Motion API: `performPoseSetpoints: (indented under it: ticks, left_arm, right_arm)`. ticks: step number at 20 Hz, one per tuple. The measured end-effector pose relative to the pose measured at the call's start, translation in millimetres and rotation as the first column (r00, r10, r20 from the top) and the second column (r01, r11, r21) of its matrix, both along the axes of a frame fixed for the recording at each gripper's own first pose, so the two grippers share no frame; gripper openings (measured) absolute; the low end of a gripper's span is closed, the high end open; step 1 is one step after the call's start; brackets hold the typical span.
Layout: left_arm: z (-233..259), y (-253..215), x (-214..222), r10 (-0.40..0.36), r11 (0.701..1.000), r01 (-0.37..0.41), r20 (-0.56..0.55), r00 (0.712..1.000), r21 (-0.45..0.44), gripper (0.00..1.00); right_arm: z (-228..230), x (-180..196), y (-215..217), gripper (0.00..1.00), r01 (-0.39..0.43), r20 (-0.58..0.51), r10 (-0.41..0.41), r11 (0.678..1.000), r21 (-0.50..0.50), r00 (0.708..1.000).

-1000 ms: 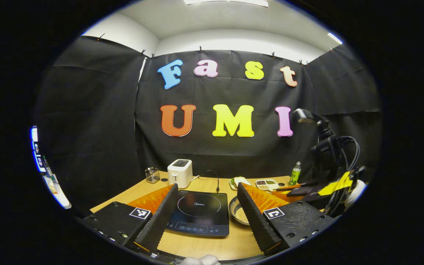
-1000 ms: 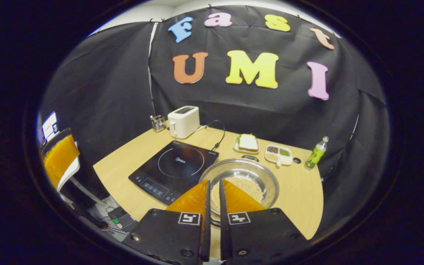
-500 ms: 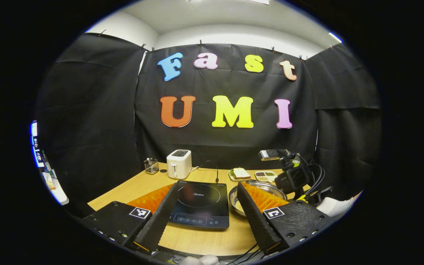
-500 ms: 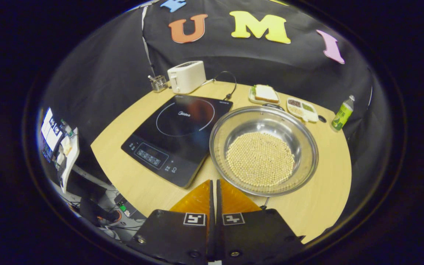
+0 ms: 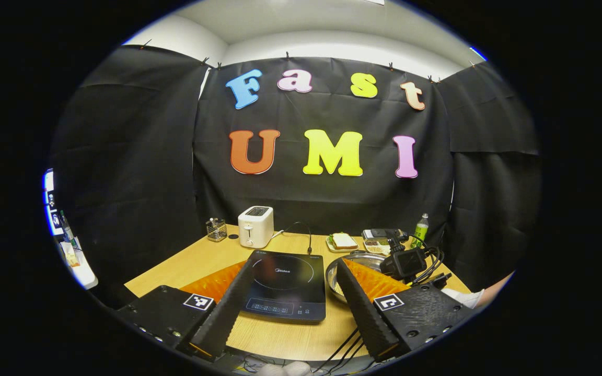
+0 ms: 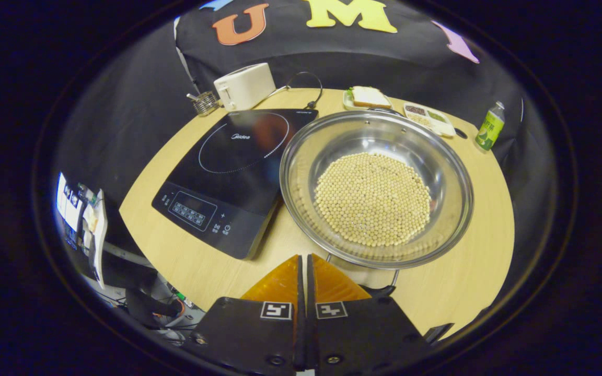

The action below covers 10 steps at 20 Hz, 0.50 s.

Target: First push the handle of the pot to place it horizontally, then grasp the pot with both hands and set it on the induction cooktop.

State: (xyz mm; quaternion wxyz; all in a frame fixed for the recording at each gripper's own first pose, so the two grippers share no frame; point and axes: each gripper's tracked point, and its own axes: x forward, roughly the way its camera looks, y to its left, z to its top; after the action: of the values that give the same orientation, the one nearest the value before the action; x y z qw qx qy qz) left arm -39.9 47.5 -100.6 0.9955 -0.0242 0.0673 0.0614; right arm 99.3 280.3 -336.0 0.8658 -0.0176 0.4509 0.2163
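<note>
The left gripper (image 5: 290, 308) hovers with its fingers spread wide above the near edge of the light wooden table (image 5: 196, 261), framing the flat black induction cooktop (image 5: 286, 284). Just right of the cooktop sits the shiny steel pot (image 5: 356, 257), with the right gripper (image 5: 405, 261) low over its far side. A white toaster (image 5: 255, 233) stands at the back.

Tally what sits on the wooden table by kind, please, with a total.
Cooking gear: 2, black induction cooktop, steel pot of pale beans
Appliance: 1, white toaster
Food trays: 2, sandwich plate, divided snack tray
Containers: 2, green bottle, wire-mesh holder
Total: 7
</note>
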Motion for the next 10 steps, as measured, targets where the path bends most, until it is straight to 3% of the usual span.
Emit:
performPoseSetpoints:
  ticks: [10]
  left_arm:
    - [0,-11,10,-0.019,1.0,0.019,0.001,1.0,-0.008,0.95]
  right_arm:
    - [-18,-6,-39,0.01,0.044,-0.032,-0.045,0.999,-0.019,0.999]
